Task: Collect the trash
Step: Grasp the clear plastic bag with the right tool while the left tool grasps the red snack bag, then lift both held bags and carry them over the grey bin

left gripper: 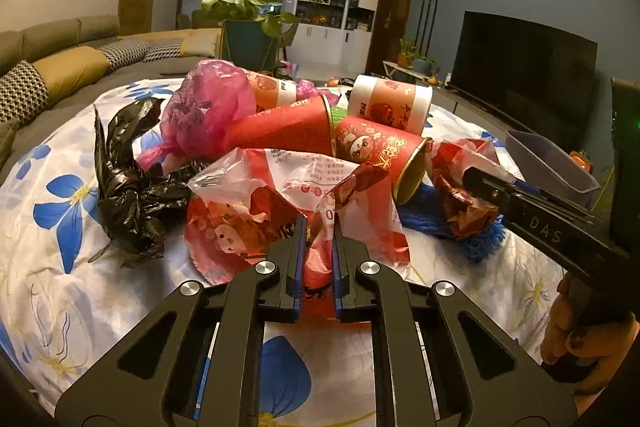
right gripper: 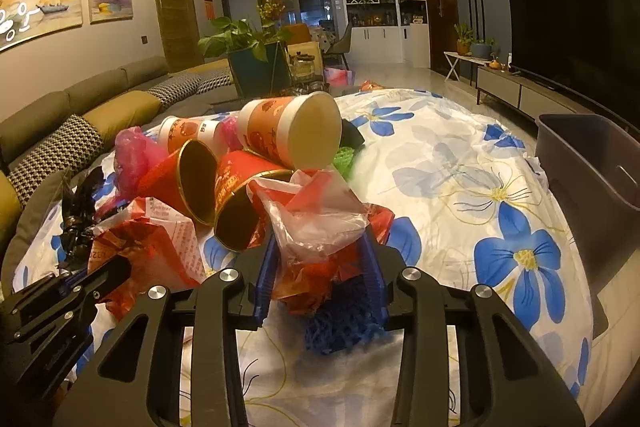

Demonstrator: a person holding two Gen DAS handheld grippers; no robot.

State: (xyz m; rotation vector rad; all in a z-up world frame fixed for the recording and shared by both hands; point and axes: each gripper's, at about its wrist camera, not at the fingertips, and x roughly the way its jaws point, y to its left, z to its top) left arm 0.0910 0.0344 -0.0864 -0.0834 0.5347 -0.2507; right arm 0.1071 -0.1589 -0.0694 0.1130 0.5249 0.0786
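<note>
Living-room clutter sits heaped on a flowered sheet (right gripper: 460, 167), with a sofa (left gripper: 60, 59) behind. Left gripper (left gripper: 320, 227) has its fingers pinched together on a red-and-white plastic bag (left gripper: 260, 195) at the pile's near edge. Right gripper (right gripper: 322, 247) is clamped on a crumpled wrapper (right gripper: 316, 223) that lies over blue netting (right gripper: 340, 327). What matters next, I judge, is the grey bin (right gripper: 592, 179): it stands to the right of the pile, nearer the right hand, with bare sheet between. Paper cups (right gripper: 224, 183), a pink bag (left gripper: 208, 107) and a black bag (left gripper: 128, 183) lie behind and left, touching the held bag, so they may drag along
</note>
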